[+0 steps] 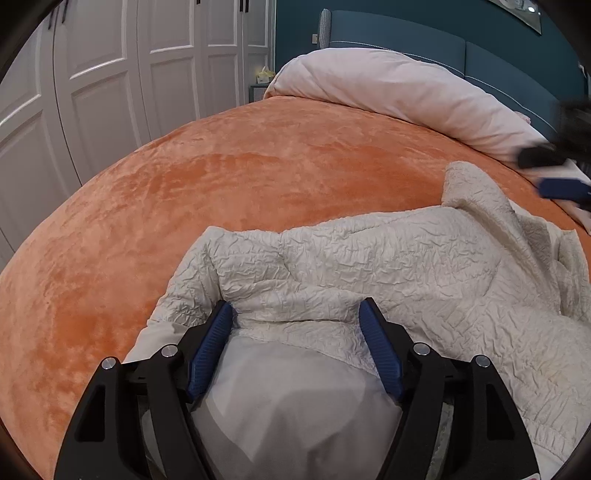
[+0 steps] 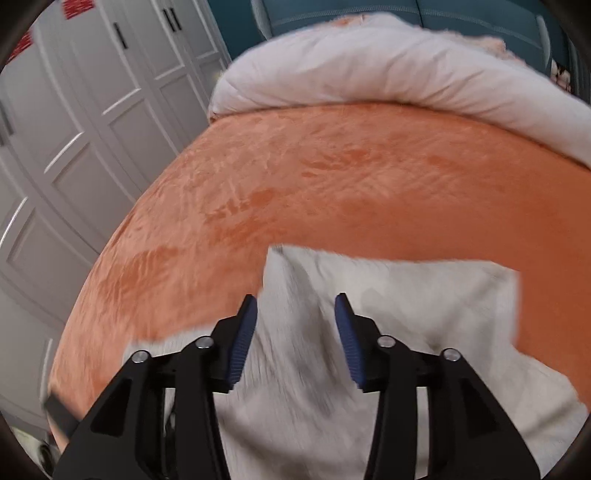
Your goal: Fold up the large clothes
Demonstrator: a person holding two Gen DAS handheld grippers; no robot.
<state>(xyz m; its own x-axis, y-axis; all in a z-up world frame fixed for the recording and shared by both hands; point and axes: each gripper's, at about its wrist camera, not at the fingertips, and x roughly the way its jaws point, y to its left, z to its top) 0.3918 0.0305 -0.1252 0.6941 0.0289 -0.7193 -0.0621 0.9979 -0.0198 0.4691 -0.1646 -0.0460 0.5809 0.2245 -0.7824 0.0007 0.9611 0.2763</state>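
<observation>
A large cream garment (image 1: 388, 258) with a crinkled outer face lies rumpled on the orange bed cover (image 1: 221, 177). Its smooth pale lining (image 1: 295, 398) shows in the near part. My left gripper (image 1: 295, 304) hovers over that near part with its jaws wide apart and open; cloth lies below and between the blue pads (image 1: 380, 354), and neither pad pinches it. My right gripper (image 2: 296, 298) is open above the blurred garment (image 2: 406, 295), nothing pinched. In the left wrist view the right gripper (image 1: 550, 171) shows at the far right edge, above the garment's raised flap.
A pale rolled duvet (image 1: 388, 92) lies across the head of the bed before a teal headboard (image 1: 399, 33). White panelled wardrobe doors (image 1: 110, 74) stand along the left side. A small yellow box (image 1: 264, 75) sits on a bedside stand.
</observation>
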